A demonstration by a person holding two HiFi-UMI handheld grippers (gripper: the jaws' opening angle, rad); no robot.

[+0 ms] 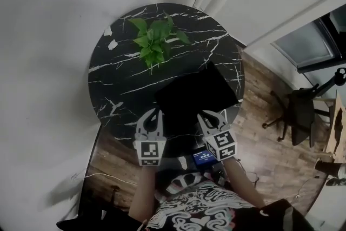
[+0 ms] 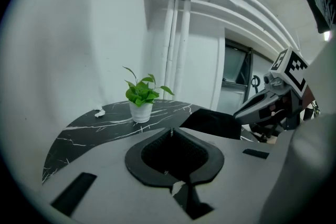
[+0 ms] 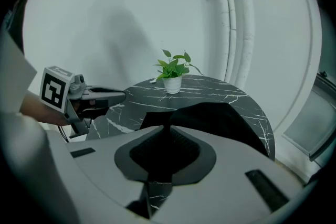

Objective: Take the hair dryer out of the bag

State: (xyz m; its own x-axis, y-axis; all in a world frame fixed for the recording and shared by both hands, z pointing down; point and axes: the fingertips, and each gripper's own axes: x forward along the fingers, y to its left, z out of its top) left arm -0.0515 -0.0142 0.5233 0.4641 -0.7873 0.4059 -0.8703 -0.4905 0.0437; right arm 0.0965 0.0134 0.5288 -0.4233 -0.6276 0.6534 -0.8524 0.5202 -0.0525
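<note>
Grey jaws pressed together and empty on both left gripper [image 1: 154,112] and right gripper [image 1: 212,115], side by side at the near edge of the black bag [image 1: 197,93], probably lining up on its opening. Hair dryer not visible, presumably inside the bag, flat on the marble table [image 1: 113,81]; potted plant [image 1: 154,40] beyond.

A round bench [image 1: 113,81] of black marble with white veins stands on a wooden floor [image 1: 259,96]. On it, a small potted plant [image 1: 154,43] stands upright toward the far edge. A flat black bag [image 1: 197,96] lies on the near side. A small white scrap [image 2: 98,110] lies by the left rim.
</note>
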